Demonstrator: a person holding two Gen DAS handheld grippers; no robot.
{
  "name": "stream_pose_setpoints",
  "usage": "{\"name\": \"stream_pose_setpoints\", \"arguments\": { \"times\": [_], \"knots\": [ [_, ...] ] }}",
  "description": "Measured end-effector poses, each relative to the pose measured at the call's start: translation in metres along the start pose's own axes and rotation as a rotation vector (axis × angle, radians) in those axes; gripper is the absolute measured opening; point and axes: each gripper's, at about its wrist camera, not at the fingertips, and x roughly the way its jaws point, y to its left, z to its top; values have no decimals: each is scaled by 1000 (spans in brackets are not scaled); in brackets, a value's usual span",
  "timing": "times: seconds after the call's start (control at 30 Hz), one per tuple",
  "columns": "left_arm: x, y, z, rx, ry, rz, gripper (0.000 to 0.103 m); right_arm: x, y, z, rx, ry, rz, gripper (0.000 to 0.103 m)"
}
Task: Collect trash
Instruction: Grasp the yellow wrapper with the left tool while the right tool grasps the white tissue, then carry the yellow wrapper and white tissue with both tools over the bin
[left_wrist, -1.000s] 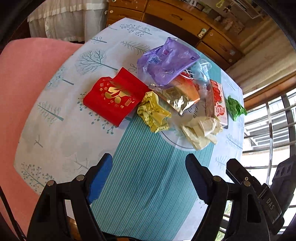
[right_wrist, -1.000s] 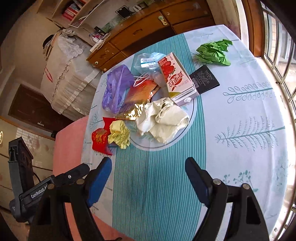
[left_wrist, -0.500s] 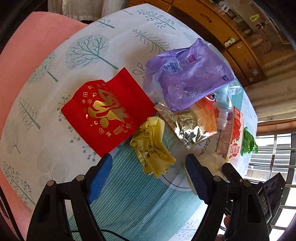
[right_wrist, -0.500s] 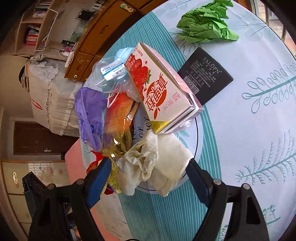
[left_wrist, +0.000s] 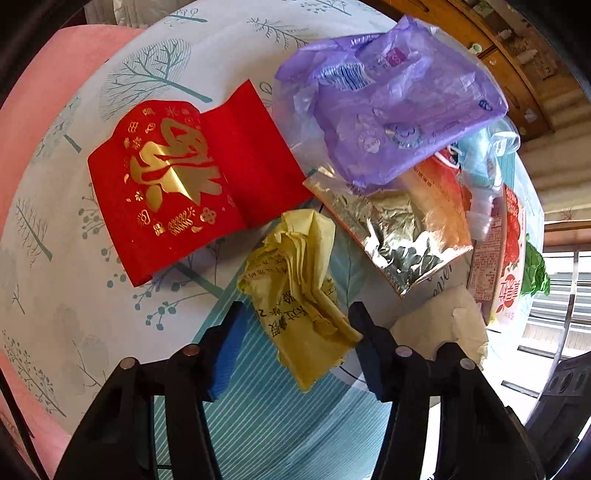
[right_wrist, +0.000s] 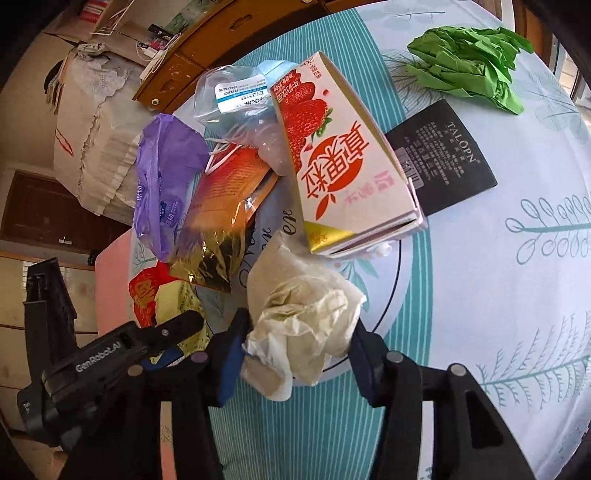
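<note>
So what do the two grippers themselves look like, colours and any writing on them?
Both look alike: the left gripper and the right gripper have black angular plastic frames with round metal rivets, and their fingers carry blue pads. In the right wrist view, the left gripper's black body shows white "GenRobot.AI" lettering. No sleeves or hands are in view.

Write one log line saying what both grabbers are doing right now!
left gripper: open, straddling yellow paper wad | right gripper: open, straddling white tissue wad | neither closed yet | other trash untouched
</note>
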Motion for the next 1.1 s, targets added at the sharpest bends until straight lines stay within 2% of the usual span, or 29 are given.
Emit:
{"name": "stream_pose_setpoints", "arguments": {
  "times": [0.03, 0.07, 0.27, 0.57, 0.83, 0.97, 1.1],
  "knots": [
    [0, -3, -2, 12, -14, 15, 49, -1, 0, -2, -12, 2, -3, 49],
    [0, -7, -4, 33, -29, 29, 42, -1, -1, -3, -25, 3, -7, 48],
    [-1, -25, -15, 105, -80, 56, 33, -6, 0, -16, -80, 11, -10, 45],
    [-35, -18, -49, 196, -138, -1, 31, -24, 5, -50, -129, 2, -26, 45],
    [-85, 40, -105, 299, -172, -45, 31, -51, 19, -108, -143, -33, -72, 45],
    [-108, 76, -132, 367, -174, -84, 31, -68, 38, -149, -115, -86, -89, 45],
    [-135, 111, -169, 470, -188, -102, 31, -83, 53, -207, -66, -136, -101, 45]
  ]
}}
